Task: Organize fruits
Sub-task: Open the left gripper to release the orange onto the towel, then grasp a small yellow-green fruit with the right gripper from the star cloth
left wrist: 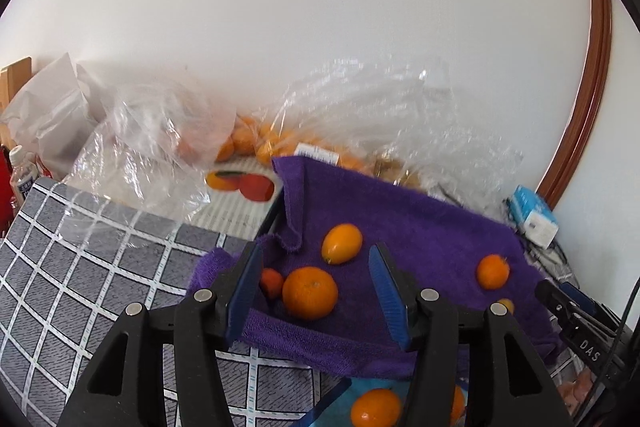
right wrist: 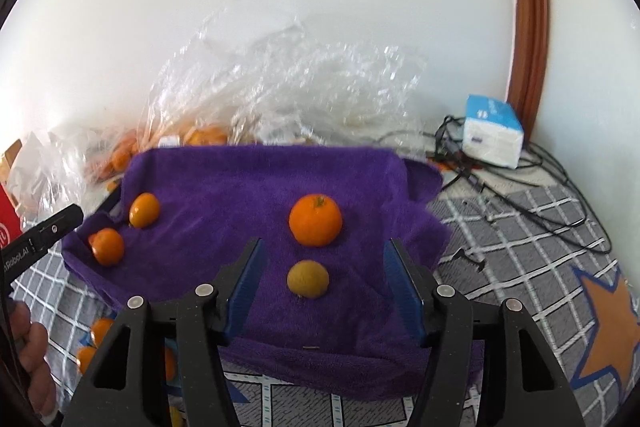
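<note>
A grid-patterned grey cloth (left wrist: 80, 259) is covering the table and running out flat and bare toward the near left, while crinkled clear plastic bags (right wrist: 280, 87) are crowding the back edge along the white wall, with more oranges showing through them. A fuzzy purple towel (right wrist: 248, 179) is lying draped over a raised base in the middle, its edges sagging down at the front and its left corner folded over. 5 fruits are resting on it: a large round orange (right wrist: 315, 220) is sitting at the right centre, a duller yellowish fruit (right wrist: 308, 278) just in front of it, an oval orange (left wrist: 342, 243) toward the left, and a round orange (left wrist: 310, 292) near the left edge, touching a small reddish one (left wrist: 272, 283) beside it. The right gripper (right wrist: 324, 287) is hovering with its blue ribbed fingers (right wrist: 246, 287) standing apart, the yellowish fruit lying between their tips with no pad touching it. The left gripper (left wrist: 316, 287) is also spread open, framing the round orange without pressing on it. A blue-and-white box (right wrist: 494, 131) is sitting among tangled black cables (right wrist: 540, 179) at the far right, leaving little free room there. More oranges (left wrist: 375, 407) are lying on a blue surface below the towel's front edge.
</note>
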{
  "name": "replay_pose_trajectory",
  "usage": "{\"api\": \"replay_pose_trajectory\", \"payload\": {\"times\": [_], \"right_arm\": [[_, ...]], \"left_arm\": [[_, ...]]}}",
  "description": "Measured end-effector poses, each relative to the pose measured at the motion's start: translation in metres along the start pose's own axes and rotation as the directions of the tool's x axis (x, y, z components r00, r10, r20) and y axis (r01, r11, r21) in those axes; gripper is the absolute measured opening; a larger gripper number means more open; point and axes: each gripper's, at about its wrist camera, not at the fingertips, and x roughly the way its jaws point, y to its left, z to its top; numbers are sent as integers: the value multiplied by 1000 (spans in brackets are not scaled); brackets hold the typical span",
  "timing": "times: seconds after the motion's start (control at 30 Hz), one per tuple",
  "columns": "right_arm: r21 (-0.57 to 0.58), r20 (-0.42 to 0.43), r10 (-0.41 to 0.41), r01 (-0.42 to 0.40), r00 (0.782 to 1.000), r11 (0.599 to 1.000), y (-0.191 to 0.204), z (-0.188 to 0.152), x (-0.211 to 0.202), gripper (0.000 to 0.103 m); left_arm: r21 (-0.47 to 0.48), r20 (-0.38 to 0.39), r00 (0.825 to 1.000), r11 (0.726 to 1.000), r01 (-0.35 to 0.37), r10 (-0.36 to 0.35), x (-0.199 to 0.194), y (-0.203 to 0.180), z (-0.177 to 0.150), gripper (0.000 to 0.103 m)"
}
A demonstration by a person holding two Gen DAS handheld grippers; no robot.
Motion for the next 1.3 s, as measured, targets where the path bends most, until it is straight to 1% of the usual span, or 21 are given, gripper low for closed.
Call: {"api": "replay_pose_trajectory", "payload": {"times": [0.07, 0.1, 0.17, 0.2, 0.27, 0.33, 0.37, 0.4, 0.47, 0.57, 0.67, 0.77, 0.87, 0.9, 0.93, 1.07, 1.1, 1.13, 1.17, 1.2, 1.3], "right_arm": [[32, 18, 11, -12, 1000, 999, -2, 4, -15, 61], [40, 15, 12, -13, 1000, 999, -2, 4, -21, 61], [48, -9, 3, -3, 1000, 999, -3, 4, -30, 62], [44, -30, -2, 4, 1000, 999, -3, 2, -34, 62], [34, -76, -4, 7, 997, 999, -4, -3, -40, 62], [36, -108, 4, 0, 994, 999, -4, -9, -46, 62], [36, -116, 11, -6, 993, 999, -4, -13, -50, 62], [36, -120, 17, -13, 993, 999, -3, -16, -52, 62], [26, -132, 32, -29, 991, 999, 0, -25, -57, 62], [-2, -155, 86, -87, 984, 996, 13, -43, -62, 62], [-34, -189, 135, -144, 973, 989, 30, -58, -60, 61], [-81, -228, 166, -189, 959, 979, 50, -73, -55, 55], [-100, -257, 187, -219, 948, 971, 64, -82, -49, 51], [-103, -265, 191, -224, 945, 969, 68, -84, -47, 50], [-106, -271, 193, -229, 943, 968, 71, -85, -45, 48], [-133, -294, 175, -222, 940, 966, 82, -91, -34, 40], [-151, -275, 165, -212, 947, 966, 85, -92, -35, 36], [-158, -264, 169, -215, 950, 964, 87, -94, -36, 26], [-161, -270, 181, -229, 946, 960, 89, -94, -36, 24], [-163, -268, 179, -228, 947, 960, 89, -94, -35, 24], [-177, -241, 158, -203, 958, 963, 85, -93, -41, 24]], "left_arm": [[-14, 3, 1000, 1000, 17, -17, -6, 1, 4, 53], [-19, -14, 999, 999, 29, -30, -8, 1, 7, 53], [-30, -39, 996, 996, 82, -83, -13, -1, 13, 53], [-26, -32, 996, 996, 88, -88, -17, -3, 15, 53], [5, -18, 998, 998, 59, -59, -25, -9, 16, 53], [23, -29, 999, 999, 43, -42, -35, -8, 16, 53], [20, -52, 997, 999, 50, -49, -39, -5, 14, 56], [19, -66, 996, 998, 60, -58, -42, -3, 11, 62], [31, -96, 994, 998, 52, -48, -48, 5, 1, 68], [44, -125, 992, 999, 12, -7, -54, 19, -19, 68], [28, -158, 987, 1000, -11, 16, -56, 37, -38, 68], [-15, -177, 983, 998, -60, 56, -57, 57, -56, 68], [-95, -183, 983, 995, -38, 20, -59, 75, -69, 68], [-113, -185, 983, 993, -37, 16, -58, 79, -72, 68], [-117, -200, 979, 992, -51, 27, -56, 81, -72, 67], [-102, -192, 981, 995, -17, -3, -57, 76, -72, 67], [-91, -186, 982, 996, -3, -14, -59, 74, -73, 67], [-79, -184, 983, 997, 4, -19, -60, 71, -73, 67], [-56, -181, 983, 998, 6, -16, -60, 67, -74, 67], [-38, -180, 984, 999, 6, -12, -61, 64, -74, 67], [3, -195, 981, 1000, 7, -6, -59, 58, -75, 67]]}}
